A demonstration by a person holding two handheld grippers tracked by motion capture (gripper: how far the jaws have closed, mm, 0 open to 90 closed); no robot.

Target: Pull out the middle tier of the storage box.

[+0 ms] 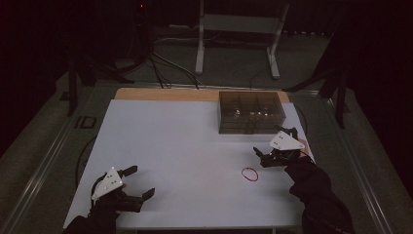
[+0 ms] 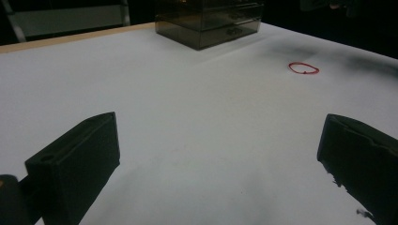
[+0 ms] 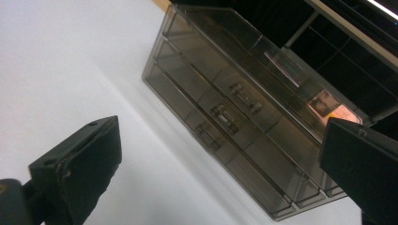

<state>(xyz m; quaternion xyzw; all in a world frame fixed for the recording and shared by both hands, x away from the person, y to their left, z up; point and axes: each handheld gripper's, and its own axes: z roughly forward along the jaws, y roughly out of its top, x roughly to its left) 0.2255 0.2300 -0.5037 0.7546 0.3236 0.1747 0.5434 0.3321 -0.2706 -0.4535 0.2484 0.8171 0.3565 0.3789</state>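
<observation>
A smoked clear drawer box (image 1: 251, 112) with three drawers stands at the back right of the white table (image 1: 170, 146). A red rubber band (image 1: 250, 174) lies flat on the table in front of it. My right gripper (image 1: 272, 142) hovers between the band and the box, open and empty, tilted and facing the drawer fronts (image 3: 230, 115). My left gripper (image 1: 140, 182) is low at the table's front left, open with nothing between its jaws. In the left gripper view the band (image 2: 303, 68) lies far ahead to the right and the box (image 2: 209, 23) stands at the far edge.
A wooden strip (image 1: 165, 94) runs along the table's back edge. Beyond it on the dim floor stand a white metal frame (image 1: 238, 34) and loose cables (image 1: 165, 68). Metal rails (image 1: 44, 161) flank the table.
</observation>
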